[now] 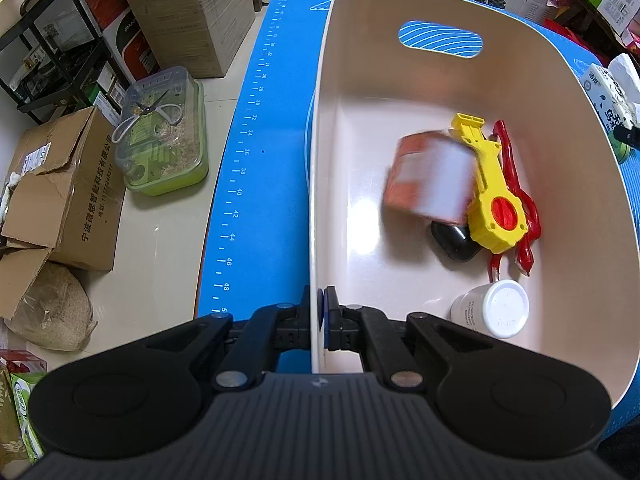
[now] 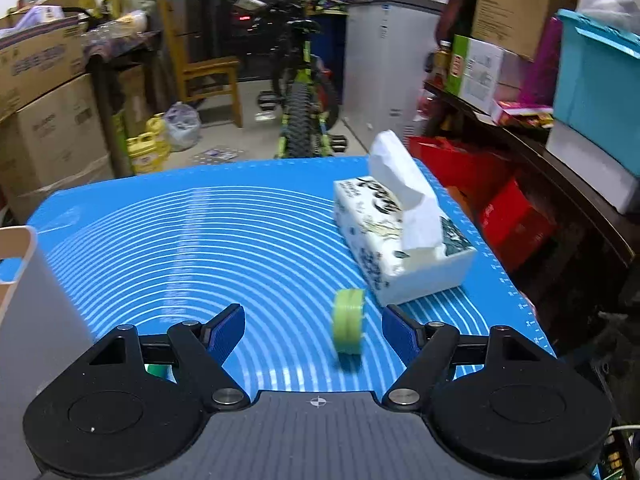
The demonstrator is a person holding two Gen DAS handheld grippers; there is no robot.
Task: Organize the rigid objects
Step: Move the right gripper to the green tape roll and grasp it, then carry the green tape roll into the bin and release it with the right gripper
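Bin (image 1: 320, 200) rim is clamped by left gripper (image 1: 320, 320) jaws, likely for steadying. Right gripper (image 2: 314, 330) jaws are spread around green roll (image 2: 349, 327) on counter, tissue box (image 2: 400, 240) at 1 o'clock.

Basin (image 1: 560, 184), beige, with handle cut-out: one. In the basin: one blurred orange-and-white can (image 1: 430, 178); one yellow plastic toy (image 1: 490, 200) with a red centre; one red twisted item (image 1: 516, 184); one black rounded object (image 1: 454, 240); one white capped bottle (image 1: 494, 308). On the blue mat (image 2: 180, 240): one tissue box (image 2: 400, 240); one green ridged wheel (image 2: 349, 326).
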